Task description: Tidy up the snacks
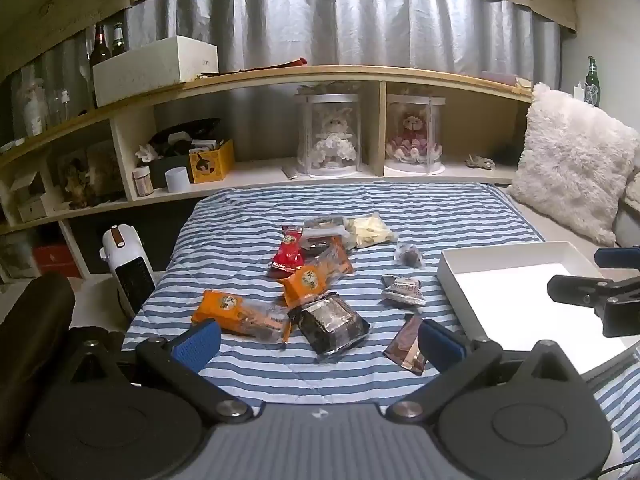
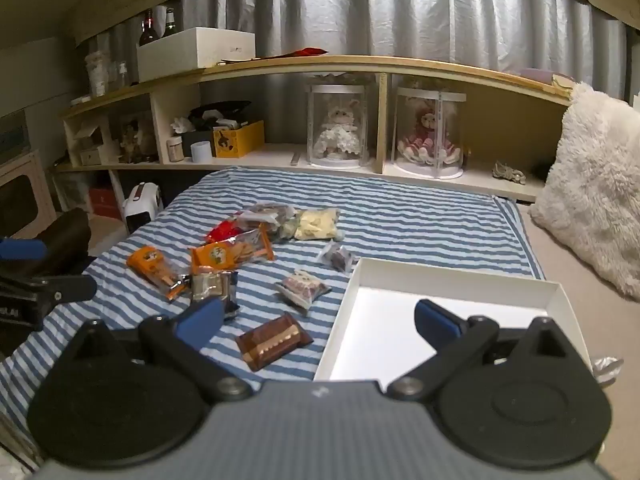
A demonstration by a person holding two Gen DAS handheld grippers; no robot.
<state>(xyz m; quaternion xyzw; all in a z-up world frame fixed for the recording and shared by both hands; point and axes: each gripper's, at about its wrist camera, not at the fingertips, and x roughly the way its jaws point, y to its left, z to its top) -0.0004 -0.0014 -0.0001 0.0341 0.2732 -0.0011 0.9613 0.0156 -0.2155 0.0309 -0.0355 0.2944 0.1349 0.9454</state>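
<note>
The left gripper (image 1: 318,340) hangs low over the near edge of the striped cloth (image 1: 400,208), jaws spread wide and holding nothing. Between its blue pads (image 1: 198,344) lies the dark packet (image 1: 332,326), with one orange packet (image 1: 236,314) just to its left and a brown wafer pack (image 1: 408,344) by the right pad. The right gripper (image 2: 318,320) is equally wide and empty, hovering over the seam where the cloth meets the white tray (image 2: 360,280); the wafer pack (image 2: 274,338) sits just inside its left pad.

Nothing is in the tray yet, so the job looks to be at its start. The sensible first pick is the nearest loose item: for the right gripper the wafer pack, for the left the dark packet. Come down with one pad on each long side and pinch the body, not the crimped film end, which would likely slip.

The other snacks lie further back: a second orange packet (image 1: 316,278), a red one (image 1: 289,254), a pale bag (image 1: 370,232), and two small wrapped pieces (image 1: 404,290) nearer the tray. The middle ones overlap, so take outliers first.

The tray's near wall stands raised; lift clear over it before releasing. Open cloth lies to the far side, the shelf (image 1: 280,76) well behind, the pillow (image 1: 572,164) beyond the tray.
</note>
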